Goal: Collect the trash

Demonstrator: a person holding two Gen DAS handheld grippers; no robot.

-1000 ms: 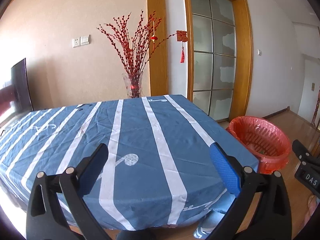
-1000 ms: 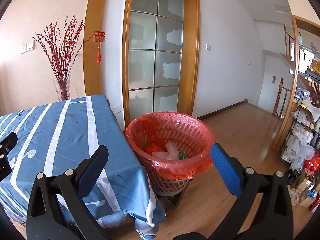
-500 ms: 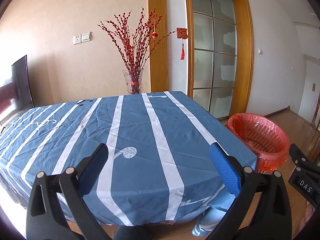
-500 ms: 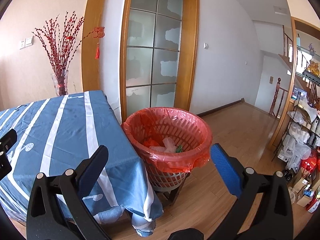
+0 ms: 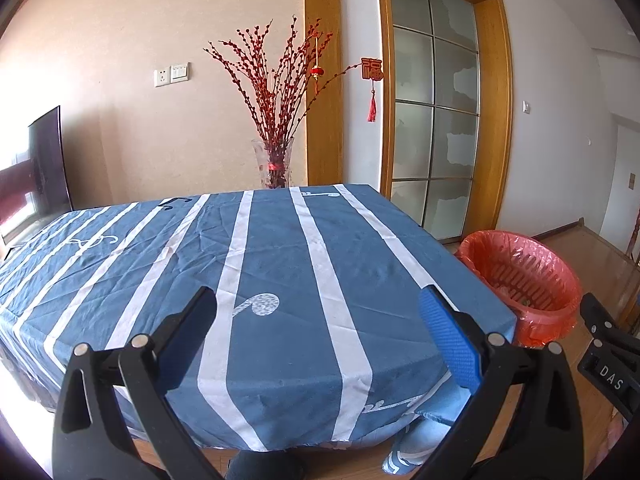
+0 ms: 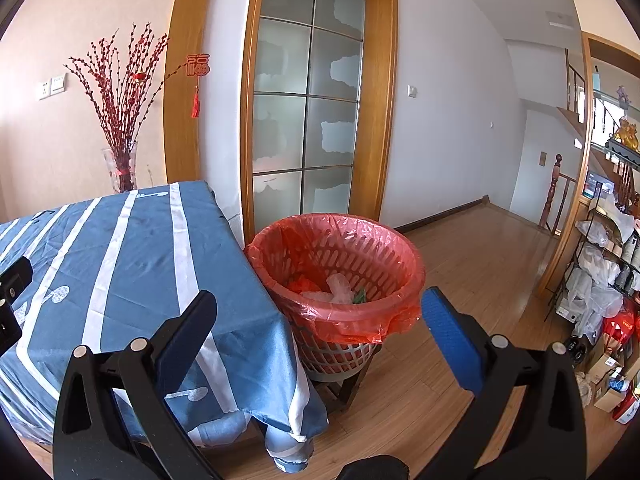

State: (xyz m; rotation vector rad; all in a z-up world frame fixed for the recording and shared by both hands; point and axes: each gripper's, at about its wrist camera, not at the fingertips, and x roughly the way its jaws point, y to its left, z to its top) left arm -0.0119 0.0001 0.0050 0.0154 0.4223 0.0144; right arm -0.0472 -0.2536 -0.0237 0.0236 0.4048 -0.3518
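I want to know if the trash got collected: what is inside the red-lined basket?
In the basket: crumpled clear plastic, something orange, a green scrap. Anything beneath them is hidden.

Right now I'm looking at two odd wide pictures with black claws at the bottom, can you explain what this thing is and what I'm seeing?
Those claws are two handheld grippers; a person carries one in each hand, and each has a wide-angle camera looking forward along its fingers. One picture comes from the left gripper, facing a table under a blue cloth with white stripes. Nothing loose shows on it; a vase of red branches stands behind its far edge. The other comes from the right gripper, facing a basket lined with a red bag, beside the table's corner, with some trash inside. Both grippers are open and hold nothing.
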